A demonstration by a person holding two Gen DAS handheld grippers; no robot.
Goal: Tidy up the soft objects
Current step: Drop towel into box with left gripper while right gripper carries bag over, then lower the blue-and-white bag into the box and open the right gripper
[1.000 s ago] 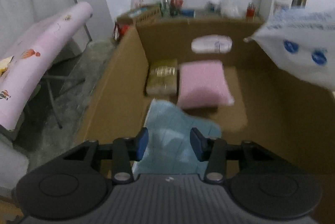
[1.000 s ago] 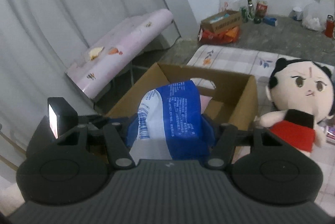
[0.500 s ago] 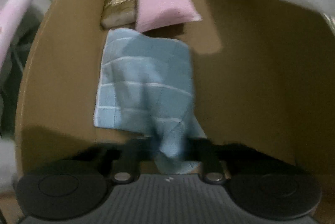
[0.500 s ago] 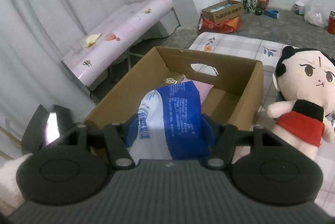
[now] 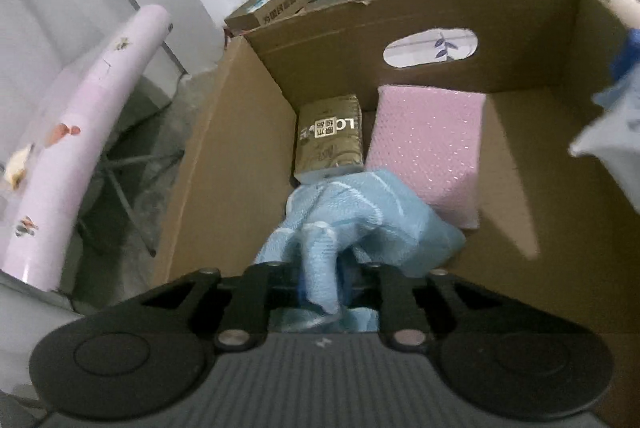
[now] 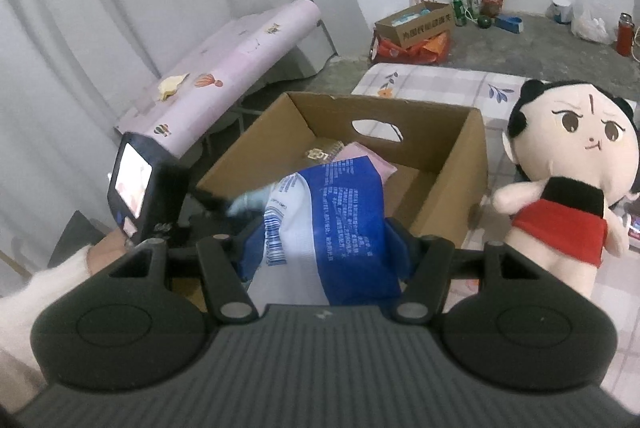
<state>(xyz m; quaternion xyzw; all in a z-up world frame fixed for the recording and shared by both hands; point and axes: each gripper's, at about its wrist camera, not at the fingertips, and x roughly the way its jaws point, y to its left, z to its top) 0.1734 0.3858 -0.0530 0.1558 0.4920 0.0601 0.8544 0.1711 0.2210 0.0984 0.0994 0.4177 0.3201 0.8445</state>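
Blue cloth (image 5: 360,220) lies bunched in my cardboard box (image 5: 224,147), a fold pinched in my left claw (image 5: 326,288), whose jaws have just been easing apart. At 12 o'clock beyond it sit a gold tissue pack (image 5: 330,137) and a pink bubble pouch (image 5: 428,143). My right claw (image 6: 326,248), about half open, clamps a blue-and-white packet (image 6: 332,224) that blocks the box floor. Only the right view shows the plush doll (image 6: 568,187) at 3 o'clock and the person's sleeve (image 6: 48,280).
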